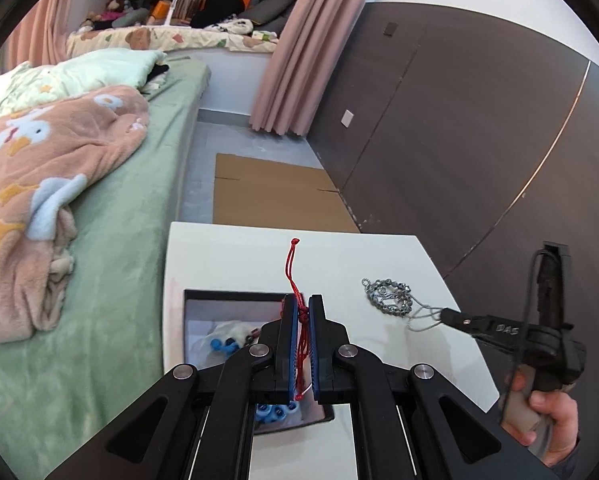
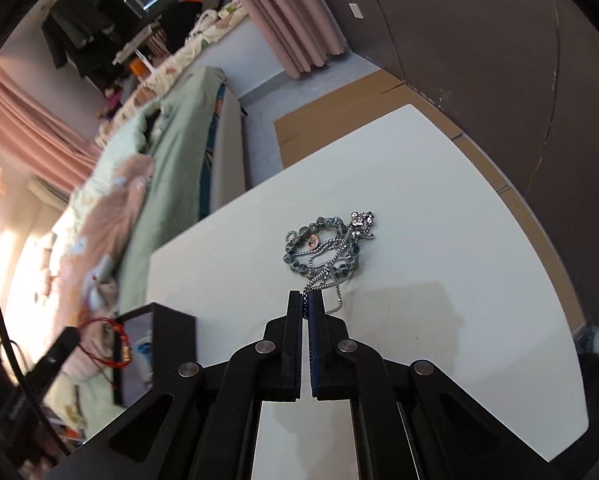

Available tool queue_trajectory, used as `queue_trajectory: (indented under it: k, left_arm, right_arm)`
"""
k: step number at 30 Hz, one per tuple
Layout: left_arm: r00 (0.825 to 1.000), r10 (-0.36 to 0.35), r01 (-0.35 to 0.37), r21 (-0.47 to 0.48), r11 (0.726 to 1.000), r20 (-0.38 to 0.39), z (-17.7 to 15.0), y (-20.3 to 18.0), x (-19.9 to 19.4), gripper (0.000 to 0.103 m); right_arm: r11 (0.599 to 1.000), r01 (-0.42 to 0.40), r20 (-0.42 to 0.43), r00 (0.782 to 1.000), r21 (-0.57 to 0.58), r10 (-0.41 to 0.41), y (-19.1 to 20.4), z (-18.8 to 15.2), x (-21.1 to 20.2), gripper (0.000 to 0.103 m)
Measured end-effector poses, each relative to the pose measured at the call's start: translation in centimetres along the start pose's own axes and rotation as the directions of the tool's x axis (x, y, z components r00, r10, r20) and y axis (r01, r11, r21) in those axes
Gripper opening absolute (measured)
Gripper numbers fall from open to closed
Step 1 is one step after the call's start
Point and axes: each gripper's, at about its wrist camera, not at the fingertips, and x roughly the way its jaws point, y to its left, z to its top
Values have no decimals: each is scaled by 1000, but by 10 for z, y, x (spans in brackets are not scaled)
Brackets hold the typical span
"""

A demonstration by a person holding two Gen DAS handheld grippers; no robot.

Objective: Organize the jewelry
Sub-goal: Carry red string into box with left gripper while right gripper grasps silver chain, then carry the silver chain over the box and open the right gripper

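My left gripper (image 1: 303, 298) is shut on a red cord bracelet (image 1: 295, 268), whose loose end sticks up past the fingertips; the bracelet (image 2: 115, 344) hangs over a black-rimmed box (image 1: 219, 294). The box holds blue beads (image 1: 221, 345) and a pale item. My right gripper (image 2: 306, 293) is shut on the silver chain (image 2: 321, 280) of a tangled necklace pile (image 2: 327, 246) that lies on the white table (image 2: 459, 240). In the left wrist view the right gripper (image 1: 445, 315) pinches the chain beside the pile (image 1: 387, 295).
A bed with a green sheet (image 1: 119, 240) and a peach blanket (image 1: 51, 184) runs along the table's left side. Flat cardboard (image 1: 275, 192) lies on the floor beyond the table. A dark panelled wall (image 1: 479, 140) stands to the right. A hand (image 1: 551, 412) holds the right gripper's grip.
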Motion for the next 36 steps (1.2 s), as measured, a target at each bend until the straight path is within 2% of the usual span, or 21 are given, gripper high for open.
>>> queue_trajectory:
  k: [4, 7, 9, 10, 12, 13, 14, 16, 21, 30, 36]
  left_arm:
    - [999, 26, -26, -26, 999, -22, -5, 9, 2, 5]
    - [998, -20, 15, -80, 997, -66, -9, 18, 10, 5]
    - [995, -19, 10, -100, 995, -97, -10, 21, 14, 7]
    - [995, -15, 5, -96, 995, -102, -11, 20, 15, 12]
    - [995, -13, 5, -86, 996, -97, -11, 18, 13, 38]
    - [996, -17, 9, -86, 996, -88, -11, 17, 11, 67]
    - [997, -22, 15, -88, 996, -75, -11, 16, 8, 84]
    - [999, -26, 22, -91, 996, -44, -10, 16, 1, 85]
    - [999, -28, 24, -121, 992, -28, -5, 23, -5, 85]
    - [1000, -29, 29, -133, 991, 5, 0, 26, -13, 85]
    - [999, -40, 44, -136, 990, 31, 4, 26, -21, 85]
  right_arm:
    - [998, -61, 34, 998, 12, 60, 4, -6, -15, 4]
    - [995, -97, 65, 993, 8, 97, 6, -9, -29, 4]
    - [993, -116, 77, 990, 6, 115, 10, -10, -33, 4]
    - [992, -128, 83, 988, 4, 128, 11, -11, -37, 4]
    - [989, -148, 93, 985, 1, 148, 15, -12, -42, 4]
    - [986, -164, 101, 981, -3, 163, 17, -13, -45, 4]
    - [985, -174, 108, 979, -8, 174, 20, -12, -48, 4]
    - [982, -187, 127, 974, -28, 189, 28, -12, -54, 4]
    - [970, -229, 180, 954, -74, 239, 48, -7, -75, 4]
    - [943, -314, 302, 894, -109, 332, 65, 0, -123, 4]
    - [929, -341, 343, 864, -141, 369, 79, 3, -149, 4]
